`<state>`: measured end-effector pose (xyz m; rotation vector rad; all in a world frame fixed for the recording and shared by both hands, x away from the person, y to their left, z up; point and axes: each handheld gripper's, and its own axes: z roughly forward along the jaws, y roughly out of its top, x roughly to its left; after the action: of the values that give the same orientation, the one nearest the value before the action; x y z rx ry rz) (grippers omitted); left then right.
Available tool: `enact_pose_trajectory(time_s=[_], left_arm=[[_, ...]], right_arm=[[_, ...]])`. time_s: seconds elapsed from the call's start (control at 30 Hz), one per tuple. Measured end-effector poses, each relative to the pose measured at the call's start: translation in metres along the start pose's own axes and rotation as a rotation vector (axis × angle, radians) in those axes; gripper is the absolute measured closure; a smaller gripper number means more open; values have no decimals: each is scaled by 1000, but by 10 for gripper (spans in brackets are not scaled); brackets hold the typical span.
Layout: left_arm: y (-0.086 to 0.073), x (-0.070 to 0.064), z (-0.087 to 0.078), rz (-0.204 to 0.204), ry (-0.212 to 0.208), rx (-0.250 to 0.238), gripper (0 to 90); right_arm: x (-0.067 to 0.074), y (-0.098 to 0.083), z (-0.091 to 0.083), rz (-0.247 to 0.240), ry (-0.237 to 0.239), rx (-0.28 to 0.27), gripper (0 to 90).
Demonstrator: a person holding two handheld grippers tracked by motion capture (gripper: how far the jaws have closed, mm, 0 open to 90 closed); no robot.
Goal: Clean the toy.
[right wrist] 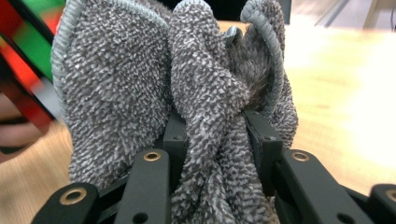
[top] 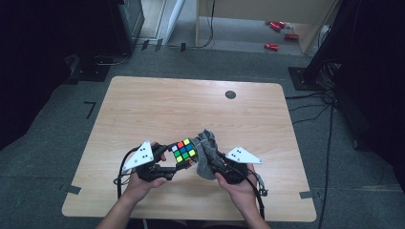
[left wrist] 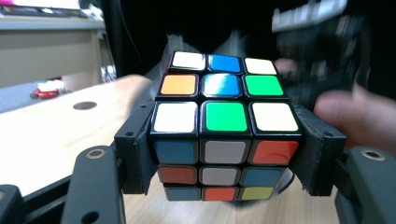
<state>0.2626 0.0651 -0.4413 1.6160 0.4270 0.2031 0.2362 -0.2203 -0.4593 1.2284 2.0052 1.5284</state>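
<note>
Puzzle cube [top: 185, 150], scrambled colours, held clear of the table [top: 143, 109] near its front edge, roughly mid-width. Left gripper [top: 165, 155] pinches it: in the left gripper view the two black jaws press flat on opposite sides of the cube [left wrist: 224, 135], top face level and unobstructed. Grip looks square, no visible tilt.

Just beside the cube, on its right side, a grey terry cloth [top: 206, 153] is bunched and clamped in the right gripper [top: 216, 161]. In the right gripper view the jaws squeeze a thick fold of cloth [right wrist: 205, 107], loose lobes standing up above them; the cube's edge shows blurred at far left [right wrist: 23, 56]. Cloth and cube appear to touch or nearly so; exact contact not resolvable.

Judgement: step in hand is wiping the cube with the cloth. To do it well: keep the left grip steady so the cube's layers don't twist under the rubbing; lead with a loose lobe of cloth, not the jaw tips; stroke across one exposed face, then reorient. Risk: sideways push levering the cube out of the pinch.
</note>
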Motion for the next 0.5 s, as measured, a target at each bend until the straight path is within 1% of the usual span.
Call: enact_pose_trajectory(time_s=[0.07,0.1,0.17,0.2,0.27,0.33,0.37,0.4,0.47,0.5], left_arm=[[2,3,-3,-48,7,-50,347],[2,4,-4,-68,10,-68,347],[1,6,-3,-102,10,-93,347],[-1,5,-2,-122,7,-103,347],[-3,4,1,-135,1,-103,348],[-5,2,3,-137,-2,-99,348],[-5,2,4,-143,-3,-99,347],[-5,1,4,-145,-5,-98,348],[-4,0,4,-145,-5,-99,348],[-3,1,3,-142,-3,-100,347]], right_arm=[[-2,-5,3,53,16,-1,668],[-1,-6,4,64,27,-12,669],[8,-4,4,65,73,-49,668],[14,-3,4,57,96,-67,669],[25,-1,5,33,123,-90,672],[34,-2,7,20,121,-77,676],[35,-4,9,12,125,-65,677],[37,-5,11,-1,139,-51,677],[40,-9,15,-33,192,-11,674],[43,-11,18,-51,219,21,672]])
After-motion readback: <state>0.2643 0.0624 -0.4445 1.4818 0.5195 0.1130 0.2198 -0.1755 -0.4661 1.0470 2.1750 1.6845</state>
